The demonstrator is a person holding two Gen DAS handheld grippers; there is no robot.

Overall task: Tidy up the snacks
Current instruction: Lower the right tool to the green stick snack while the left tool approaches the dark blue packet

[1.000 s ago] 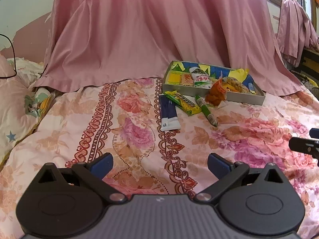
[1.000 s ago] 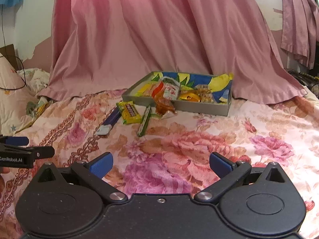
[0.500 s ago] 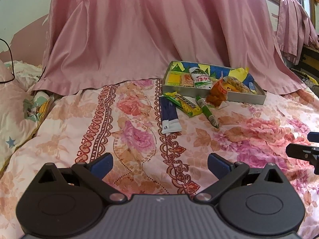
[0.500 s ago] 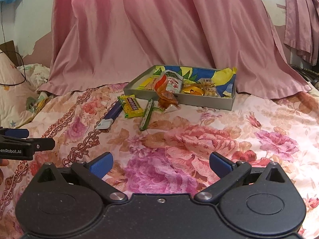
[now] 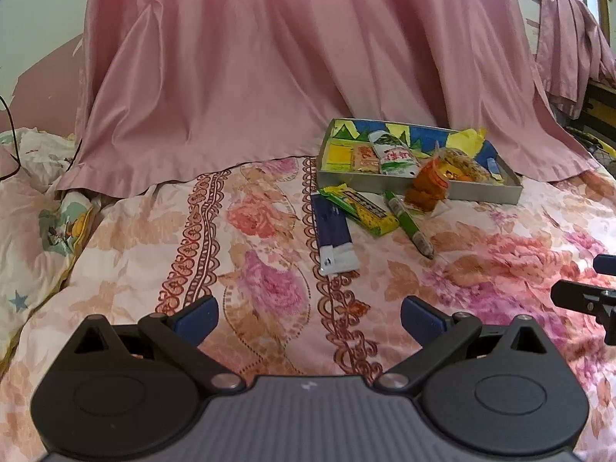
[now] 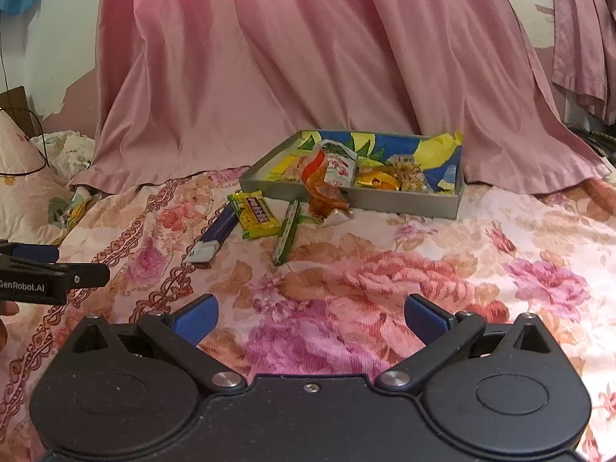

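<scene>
A grey tray (image 5: 481, 191) (image 6: 404, 202) with several snack packets stands at the far side of the flowered bedspread. In front of it lie a dark blue packet (image 5: 333, 231) (image 6: 215, 233), a yellow-green bar (image 5: 362, 208) (image 6: 257, 213), a thin green stick pack (image 5: 410, 227) (image 6: 288, 231) and an orange bag (image 5: 427, 188) (image 6: 327, 196) leaning on the tray's front wall. My left gripper (image 5: 308, 317) is open and empty, well short of the snacks. My right gripper (image 6: 310, 317) is likewise open and empty, to the right of the left one.
A pink curtain (image 5: 288, 57) hangs behind the tray and drapes onto the bed. Pillows (image 5: 34, 223) lie at the left edge. The right gripper's finger (image 5: 581, 296) shows at the left view's right edge; the left gripper's finger (image 6: 54, 277) at the right view's left edge.
Both grippers have moved forward a little toward the snacks, which look slightly larger. Both stay open; nothing on the bed has shifted.
</scene>
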